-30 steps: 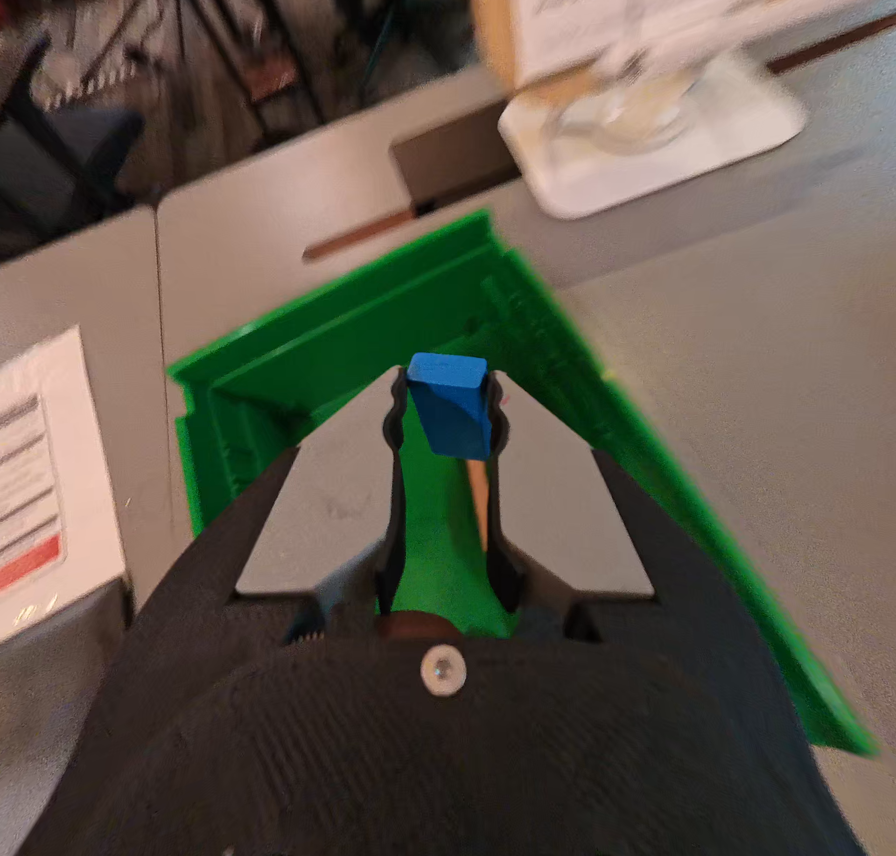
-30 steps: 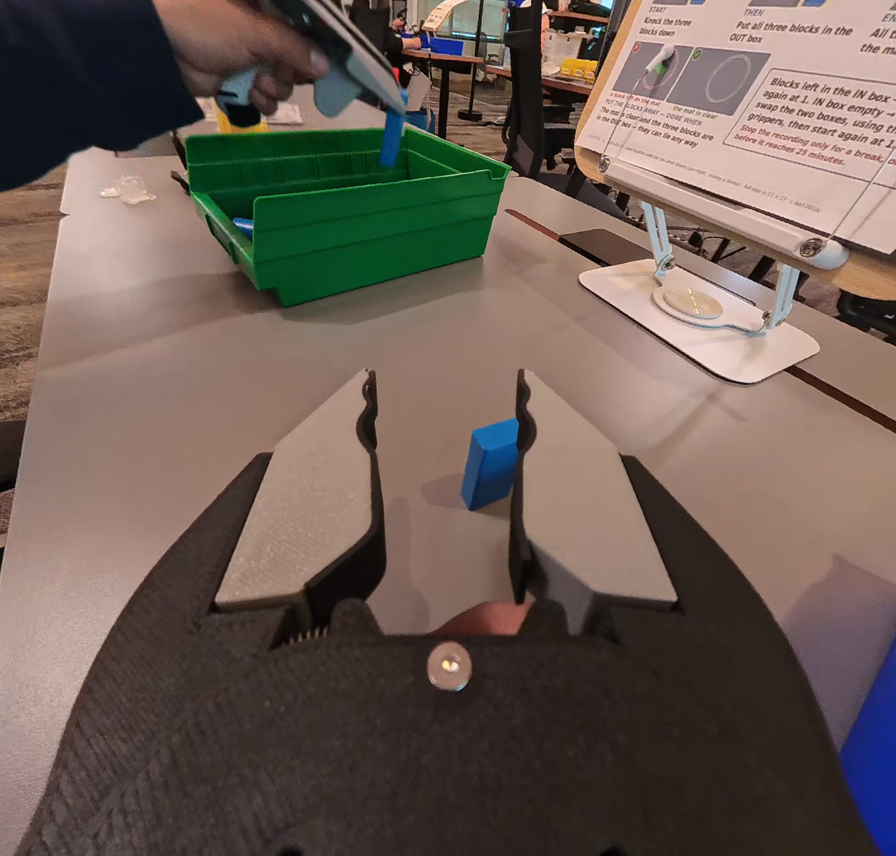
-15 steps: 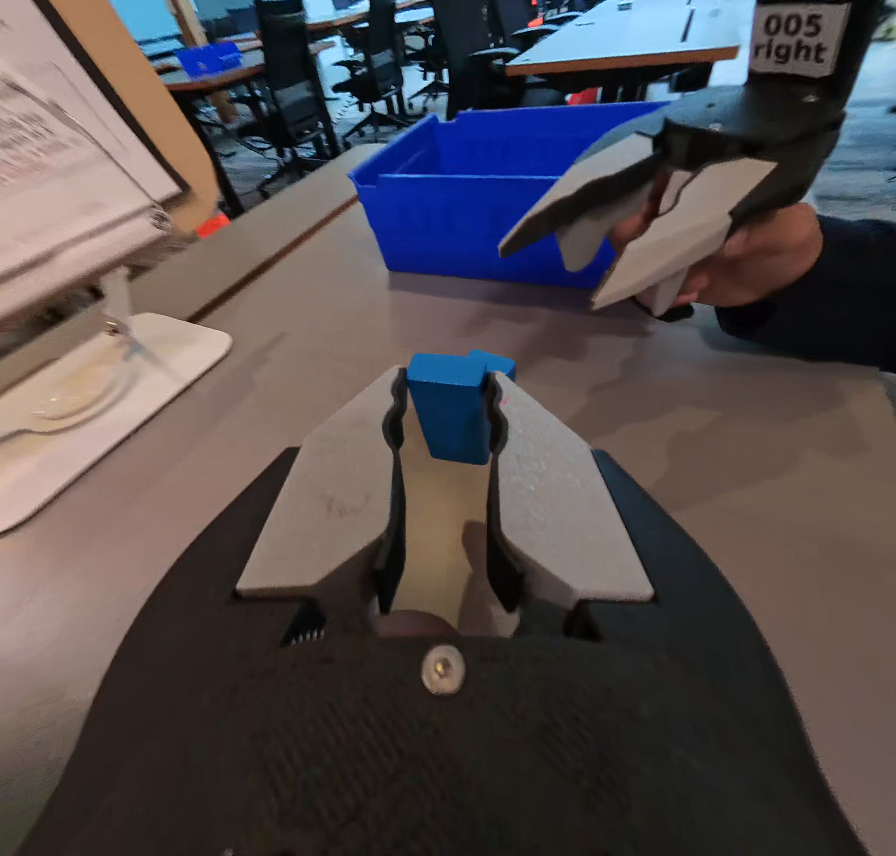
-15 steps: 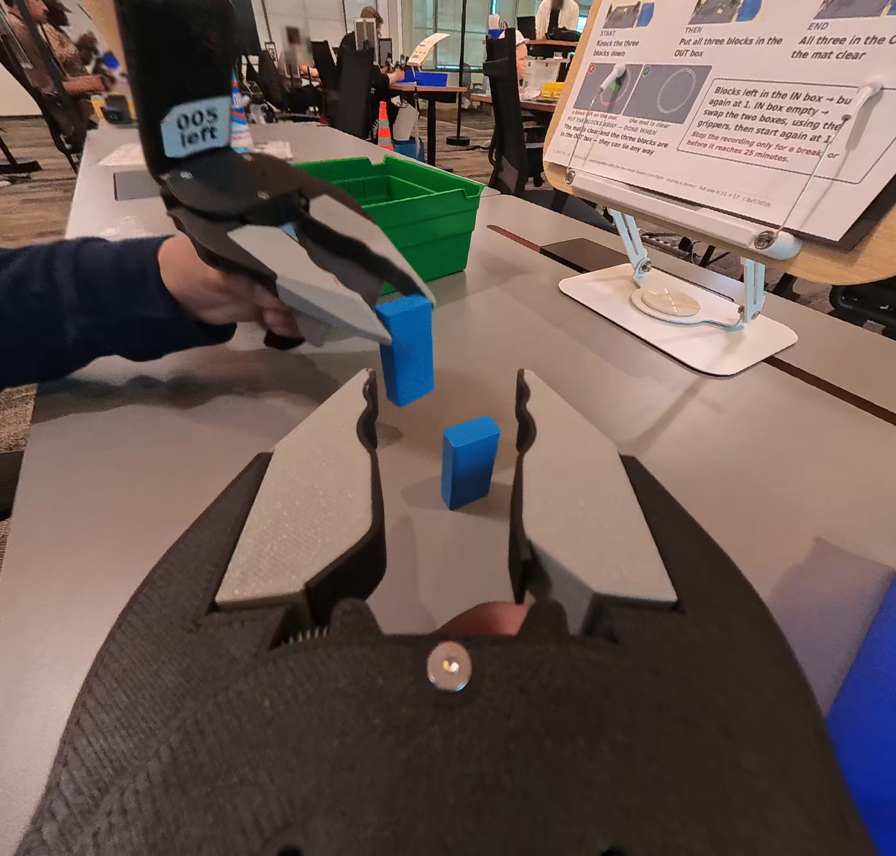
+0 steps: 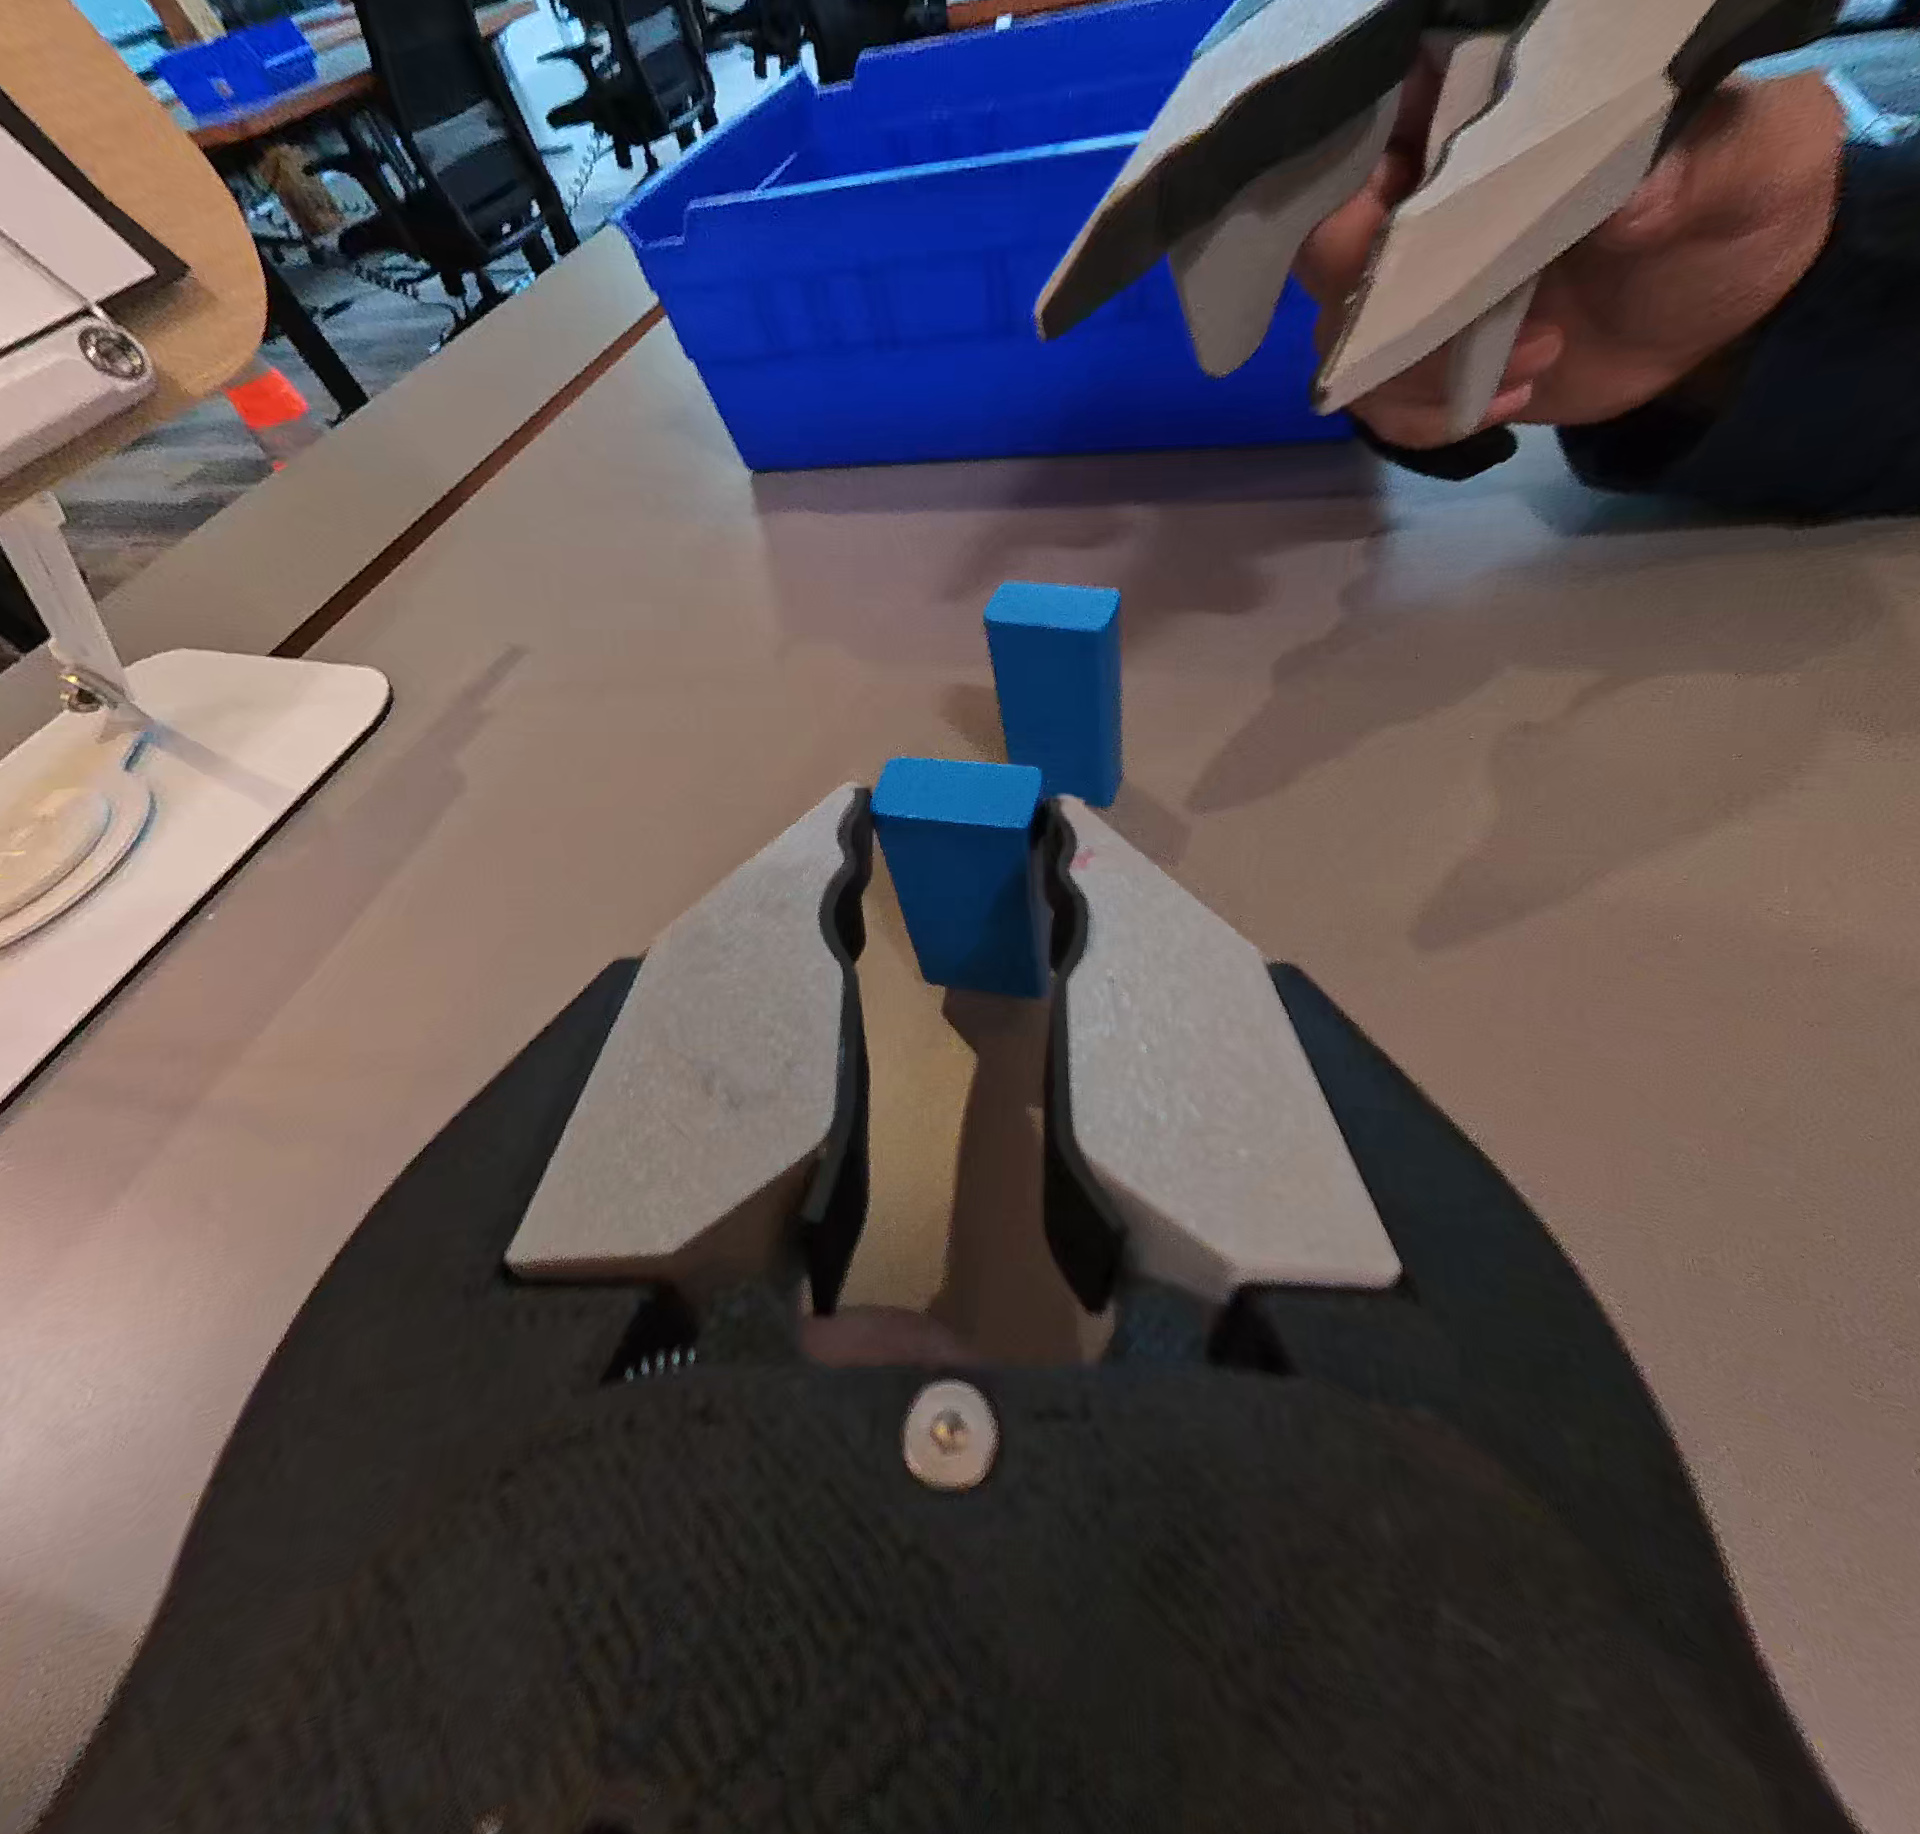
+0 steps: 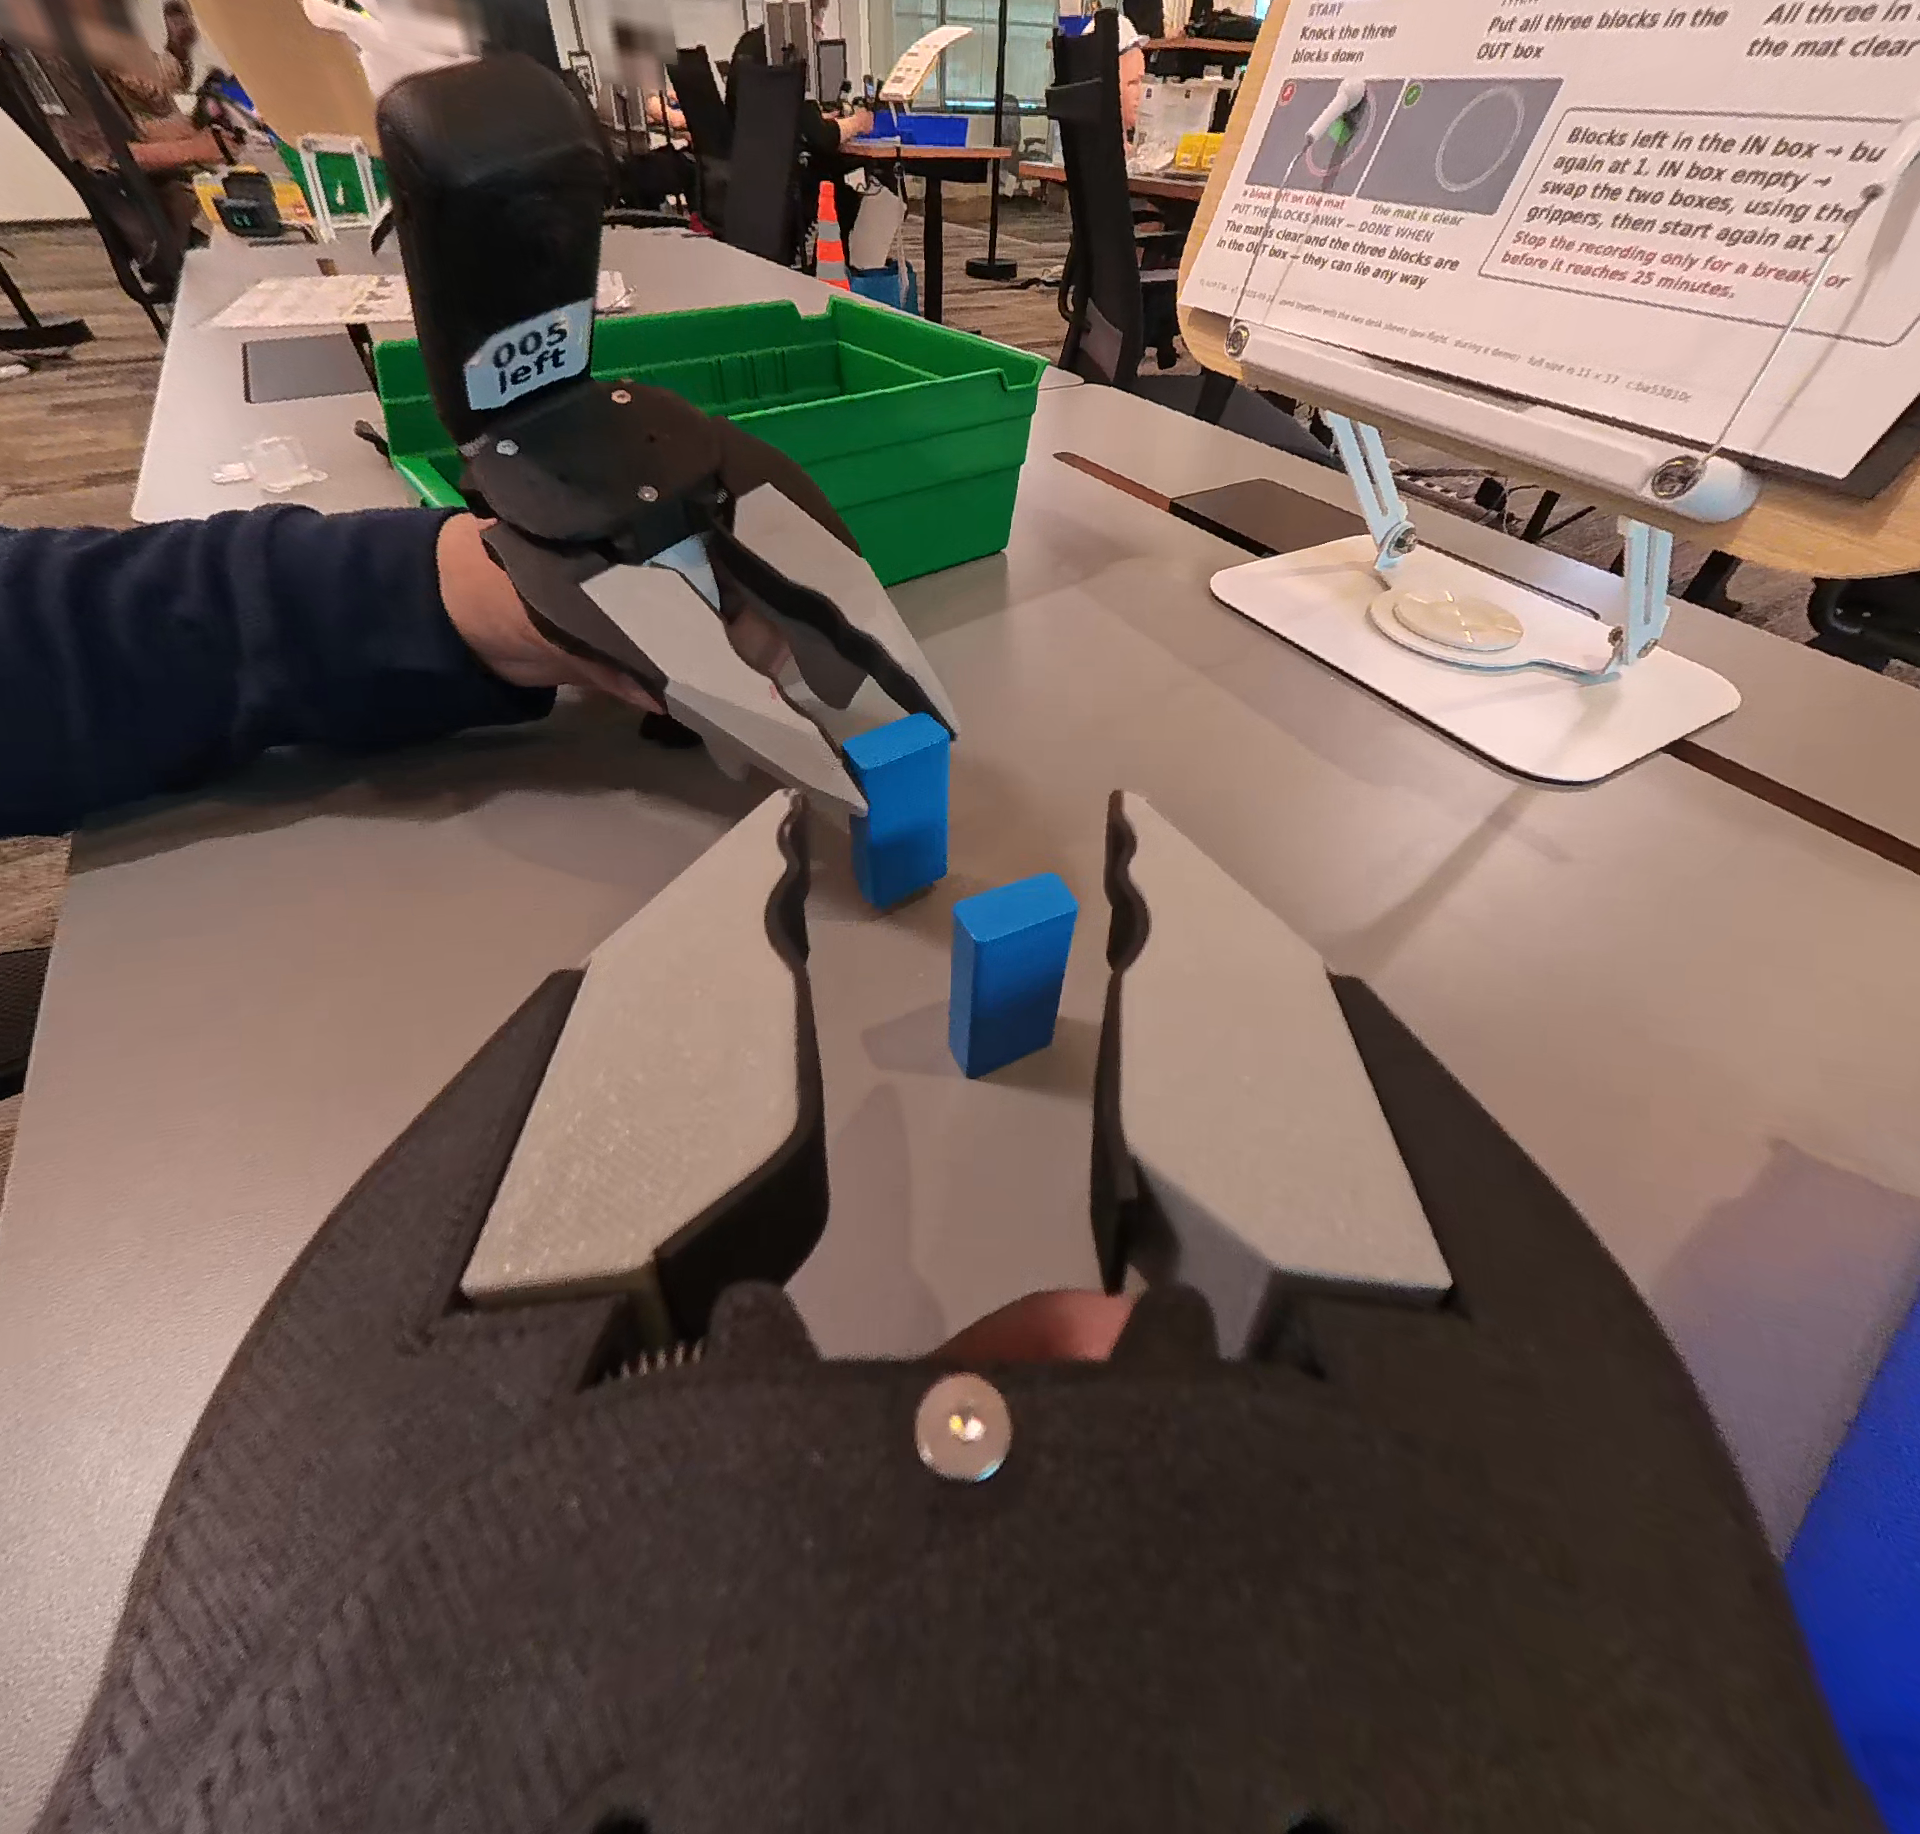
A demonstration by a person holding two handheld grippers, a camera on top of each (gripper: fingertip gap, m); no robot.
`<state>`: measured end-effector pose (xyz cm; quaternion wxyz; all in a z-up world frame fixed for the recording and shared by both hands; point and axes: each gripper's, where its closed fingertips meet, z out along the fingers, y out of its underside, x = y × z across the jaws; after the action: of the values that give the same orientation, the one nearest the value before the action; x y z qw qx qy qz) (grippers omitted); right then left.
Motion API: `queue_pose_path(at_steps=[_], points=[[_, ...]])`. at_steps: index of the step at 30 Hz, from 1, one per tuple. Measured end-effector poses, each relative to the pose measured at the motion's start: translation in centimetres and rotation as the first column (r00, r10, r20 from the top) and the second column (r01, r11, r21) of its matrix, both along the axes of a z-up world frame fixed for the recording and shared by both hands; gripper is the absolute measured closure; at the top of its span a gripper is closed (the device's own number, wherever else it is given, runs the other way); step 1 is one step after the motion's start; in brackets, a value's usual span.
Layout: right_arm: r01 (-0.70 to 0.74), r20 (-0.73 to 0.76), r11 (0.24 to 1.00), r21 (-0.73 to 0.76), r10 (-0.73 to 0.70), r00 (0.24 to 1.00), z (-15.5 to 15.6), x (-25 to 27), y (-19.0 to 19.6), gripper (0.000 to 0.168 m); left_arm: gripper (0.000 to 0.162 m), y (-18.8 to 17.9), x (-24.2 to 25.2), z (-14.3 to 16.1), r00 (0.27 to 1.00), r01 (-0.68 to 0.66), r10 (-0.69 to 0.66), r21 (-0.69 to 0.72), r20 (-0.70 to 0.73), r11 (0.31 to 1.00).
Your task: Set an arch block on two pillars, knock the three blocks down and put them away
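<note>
Narrow gap between upright blue pillars (image 6: pixel 1010 974) (image 6: pixel 900 808); open table (image 6: pixel 1455 953) around.

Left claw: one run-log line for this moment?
left claw shut on second pillar | beside first pillar | right claw open | arch not visible

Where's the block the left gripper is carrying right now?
The held block is clamped upright in the left gripper, at or just above the table, beside the standing block and in front of the green bin.
</note>
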<state>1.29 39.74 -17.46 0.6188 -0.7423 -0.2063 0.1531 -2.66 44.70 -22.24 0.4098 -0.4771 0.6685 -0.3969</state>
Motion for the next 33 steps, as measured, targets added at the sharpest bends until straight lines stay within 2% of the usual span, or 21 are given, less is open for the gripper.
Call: queue_pose_path(at_steps=[7,13,33], points=[[-0.009,0.014,1.0,-0.01,0.009,1.0,-0.3,-0.3,0.0,0.113,0.131,-0.1,-0.5,0.1,1.0,0.015,-0.015,-0.02,0.002,1.0],[-0.015,0.012,1.0,-0.011,0.016,1.0,-0.3,-0.4,0.0,0.113,0.131,-0.3,-0.8,-0.9,0.999,0.02,-0.018,0.04,-0.047,0.999],[-0.032,0.019,0.999,-0.013,0.032,0.999,-0.4,-0.8,-0.1,0.113,0.131,0.6,-0.4,-0.7,0.999,-0.011,0.012,0.038,-0.03,0.999]])
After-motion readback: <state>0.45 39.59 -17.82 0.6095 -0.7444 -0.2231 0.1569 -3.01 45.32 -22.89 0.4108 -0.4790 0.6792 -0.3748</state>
